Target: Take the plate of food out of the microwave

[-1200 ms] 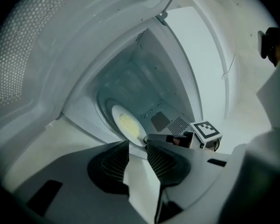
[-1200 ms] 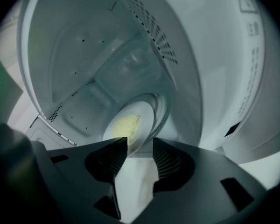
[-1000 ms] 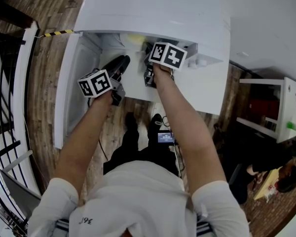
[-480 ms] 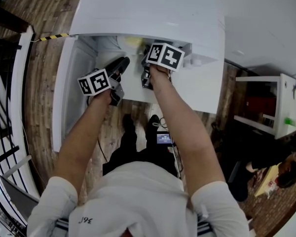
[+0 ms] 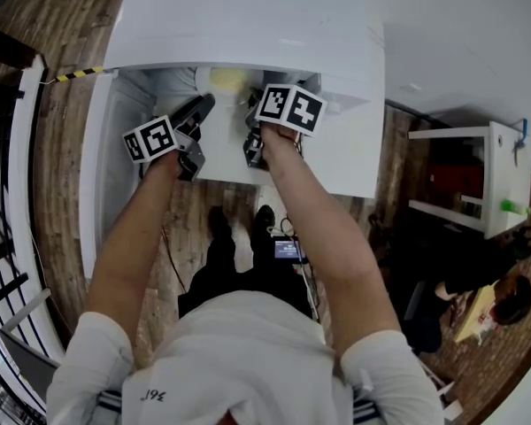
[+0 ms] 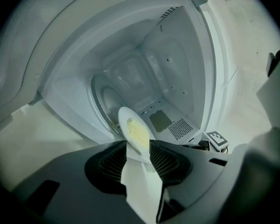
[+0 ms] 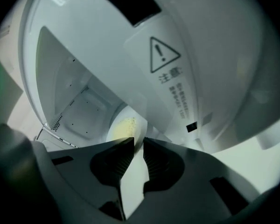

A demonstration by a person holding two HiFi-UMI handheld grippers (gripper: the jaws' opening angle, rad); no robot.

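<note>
A white plate of yellow food (image 5: 225,80) sits at the mouth of the white microwave (image 5: 248,16), whose door (image 5: 97,175) hangs open at the left. In the left gripper view the plate (image 6: 135,129) has its near rim between the jaws of my left gripper (image 6: 138,142). Those jaws are opening, and I see no pad pressing. My right gripper (image 7: 138,139) points at the plate (image 7: 123,125) from the right. Its jaws are closing to a narrow gap with the rim at their tips. In the head view the left gripper (image 5: 200,106) and right gripper (image 5: 250,118) flank the plate.
Inside the cavity lies the glass turntable (image 6: 107,101). A warning label (image 7: 170,73) is on the microwave's front panel. A white shelf unit (image 5: 482,180) stands at the right, a black railing (image 5: 9,193) at the left, and a person (image 5: 504,312) sits lower right.
Both grippers have reached a little farther toward the microwave's mouth. More of the plate and its yellow food shows below the microwave's top edge.
</note>
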